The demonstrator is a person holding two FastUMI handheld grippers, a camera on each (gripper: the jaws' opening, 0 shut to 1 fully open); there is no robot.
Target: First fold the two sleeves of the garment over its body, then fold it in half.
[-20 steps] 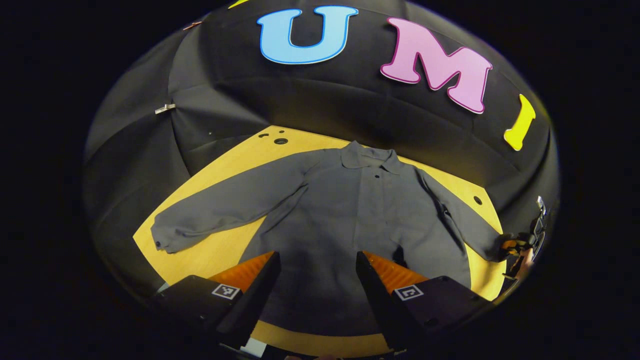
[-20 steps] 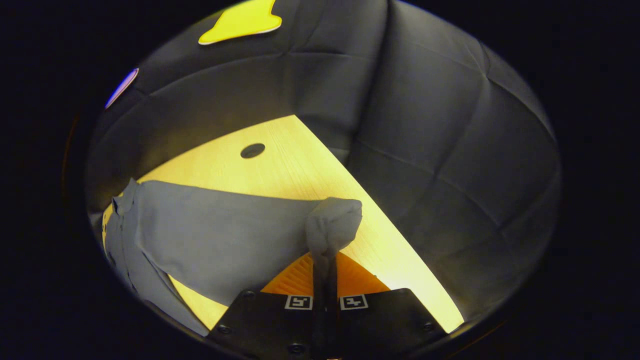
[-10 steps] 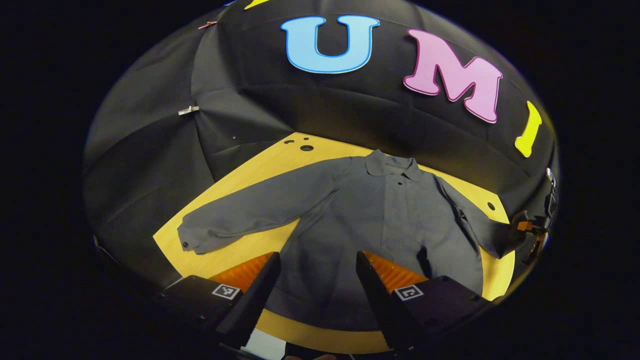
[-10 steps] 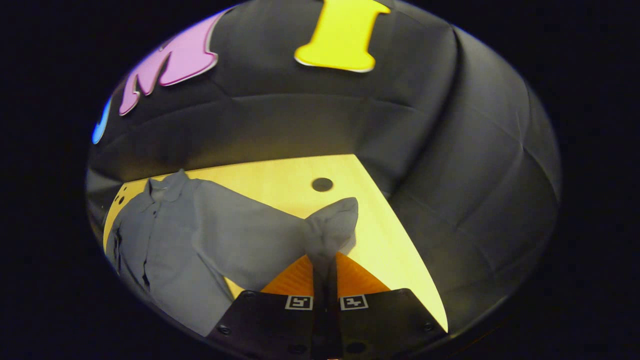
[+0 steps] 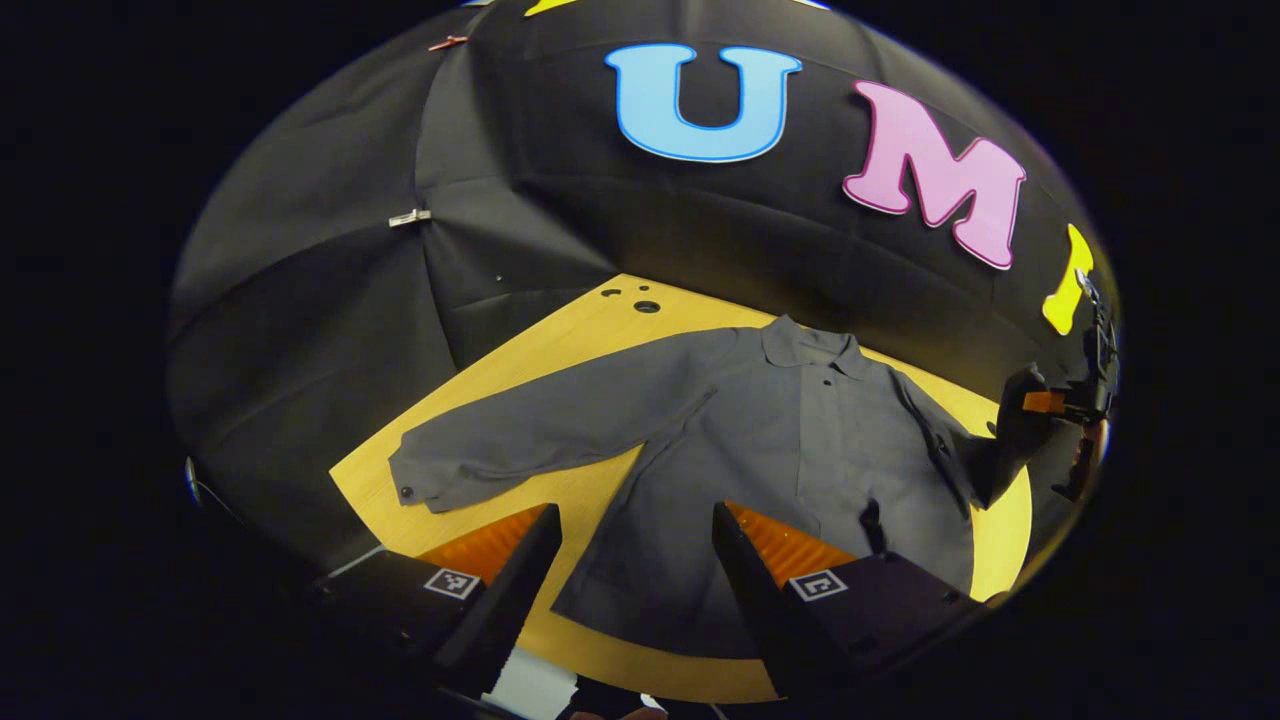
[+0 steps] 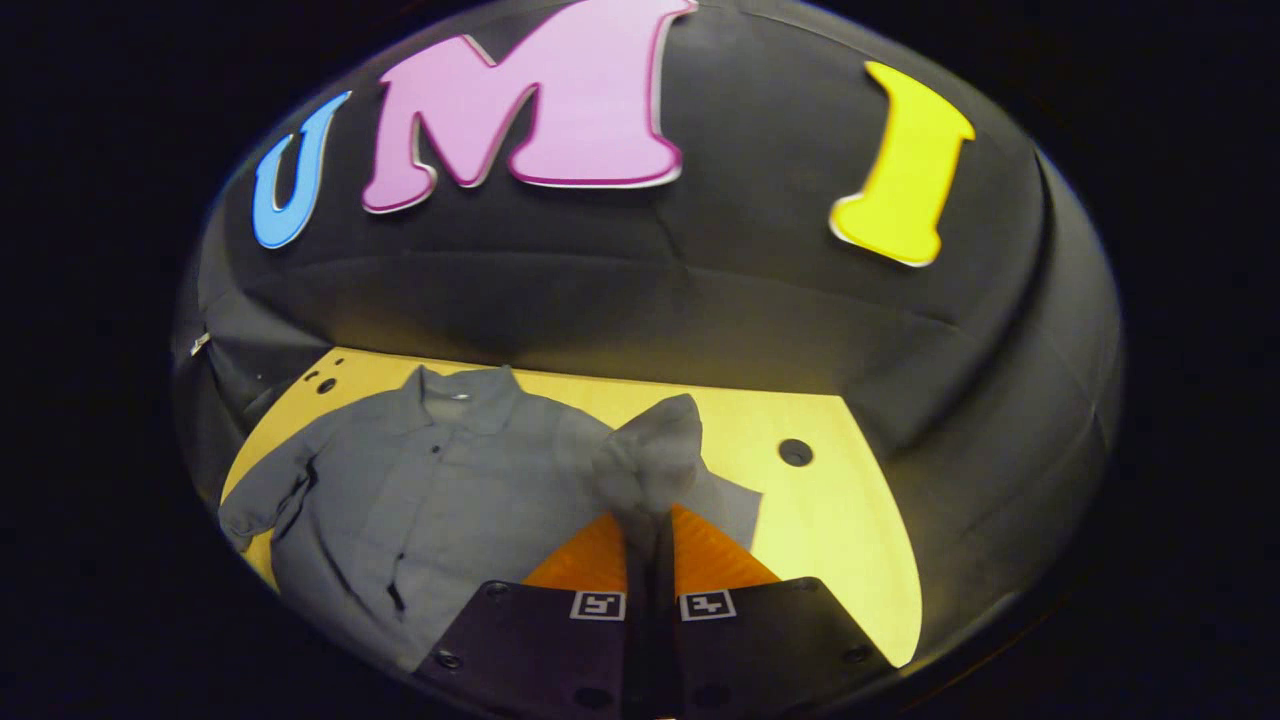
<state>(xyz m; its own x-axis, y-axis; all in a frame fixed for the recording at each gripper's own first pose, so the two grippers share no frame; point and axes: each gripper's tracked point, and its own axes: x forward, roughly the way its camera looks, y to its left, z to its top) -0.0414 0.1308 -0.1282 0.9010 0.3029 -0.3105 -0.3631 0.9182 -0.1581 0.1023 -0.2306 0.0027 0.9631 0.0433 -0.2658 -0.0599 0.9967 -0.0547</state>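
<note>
My right claw (image 6: 650,520) is pinched tight on the sleeve cuff (image 6: 655,455), lifted above the grey garment (image 6: 440,490) spread across the yellow table (image 6: 850,520).

Bare table (image 5: 480,380) flanks the spread garment (image 5: 760,440); booth wall (image 5: 560,230) closes behind.

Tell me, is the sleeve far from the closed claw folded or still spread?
Spread. The far sleeve lies flat and straight on the wooden table, beside the shirt body, not over it.

grey garment (image 5: 800,440) flat, 1 sleeve (image 6: 650,455) lifted
</note>
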